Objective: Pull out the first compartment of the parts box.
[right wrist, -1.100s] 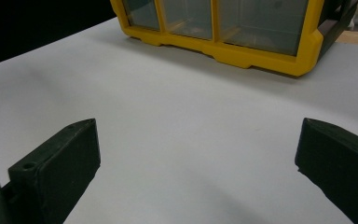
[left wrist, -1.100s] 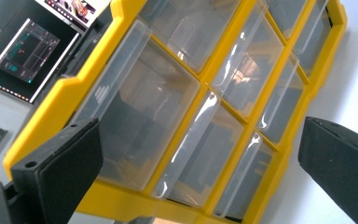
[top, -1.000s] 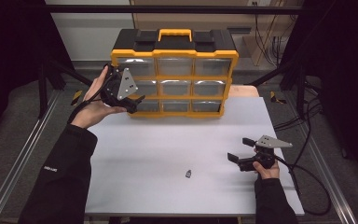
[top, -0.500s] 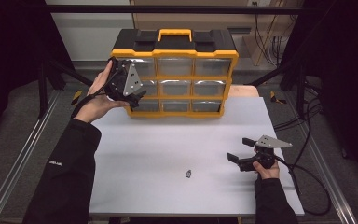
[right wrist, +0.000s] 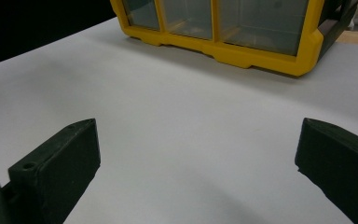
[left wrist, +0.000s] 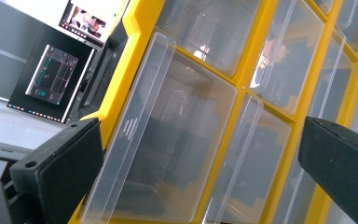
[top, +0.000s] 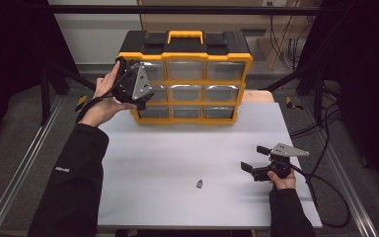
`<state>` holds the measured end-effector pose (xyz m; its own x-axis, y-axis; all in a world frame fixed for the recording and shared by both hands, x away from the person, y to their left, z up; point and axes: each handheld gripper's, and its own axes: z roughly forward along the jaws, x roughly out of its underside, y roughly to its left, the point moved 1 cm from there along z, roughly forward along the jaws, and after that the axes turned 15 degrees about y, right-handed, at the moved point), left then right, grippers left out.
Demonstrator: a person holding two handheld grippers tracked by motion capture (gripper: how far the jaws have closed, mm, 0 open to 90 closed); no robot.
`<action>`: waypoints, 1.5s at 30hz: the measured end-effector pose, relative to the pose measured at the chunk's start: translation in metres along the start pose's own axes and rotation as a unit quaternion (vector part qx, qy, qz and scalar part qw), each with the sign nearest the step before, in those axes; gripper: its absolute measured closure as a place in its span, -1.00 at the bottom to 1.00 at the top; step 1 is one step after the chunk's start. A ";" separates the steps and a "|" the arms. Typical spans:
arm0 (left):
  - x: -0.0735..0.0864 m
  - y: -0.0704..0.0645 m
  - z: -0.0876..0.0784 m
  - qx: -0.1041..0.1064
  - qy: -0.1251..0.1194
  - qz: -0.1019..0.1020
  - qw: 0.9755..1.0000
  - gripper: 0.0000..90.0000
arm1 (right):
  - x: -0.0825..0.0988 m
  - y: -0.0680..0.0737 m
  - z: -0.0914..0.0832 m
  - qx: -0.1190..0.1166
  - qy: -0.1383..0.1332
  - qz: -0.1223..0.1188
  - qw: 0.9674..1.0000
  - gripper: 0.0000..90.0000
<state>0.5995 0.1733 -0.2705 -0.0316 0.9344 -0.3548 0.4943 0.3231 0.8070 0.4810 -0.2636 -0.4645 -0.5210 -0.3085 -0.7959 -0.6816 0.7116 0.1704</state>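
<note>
Screws [top: 199, 183] visible from high view; both grippers [left wrist: 200, 154] [right wrist: 198, 158] spread apart, empty.

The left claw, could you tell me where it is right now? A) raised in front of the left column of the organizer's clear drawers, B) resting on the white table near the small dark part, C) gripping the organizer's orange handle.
A: the left claw is held up, open, at the left drawers of the yellow organizer, with clear drawer fronts between its jaws.
</note>
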 end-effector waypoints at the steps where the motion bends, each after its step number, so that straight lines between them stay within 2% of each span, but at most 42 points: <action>1: 0.000 0.000 0.001 -0.003 0.001 0.004 1.000 -1.00 | 0.000 0.000 0.000 0.000 0.000 0.000 1.000 -0.99; 7: 0.002 0.001 0.007 -0.007 0.004 0.008 1.000 -1.00 | 0.000 0.000 0.001 0.001 0.001 -0.001 1.000 -0.99; 15: 0.002 0.002 0.012 -0.024 0.008 0.030 0.999 -1.00 | 0.000 0.000 0.001 0.000 0.003 0.000 1.000 -0.99; 18: 0.002 0.002 0.014 -0.026 0.010 0.041 0.999 -1.00 | 0.000 0.000 0.001 -0.001 0.002 0.000 1.000 -0.99; 26: 0.001 0.002 0.018 -0.029 0.011 0.053 0.998 -1.00 | 0.000 0.000 0.001 0.000 0.001 -0.001 1.000 -0.99; 30: 0.001 0.001 0.019 -0.038 0.017 0.067 0.997 -1.00 | 0.000 0.000 0.001 0.002 0.001 -0.002 1.000 -0.99; 37: 0.001 -0.001 0.022 -0.054 0.024 0.081 0.995 -0.99 | 0.000 0.000 0.000 0.001 0.000 -0.001 1.000 -0.99; 45: 0.002 -0.004 0.022 -0.079 0.025 0.091 0.992 -0.89 | 0.000 0.000 0.001 0.003 0.001 0.000 1.000 -0.99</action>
<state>0.6166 0.1707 -0.2855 0.0005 0.9843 -0.1766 0.3529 0.1650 0.9210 0.4814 -0.2634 -0.4652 -0.5217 -0.3107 -0.7945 -0.6793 0.7147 0.1665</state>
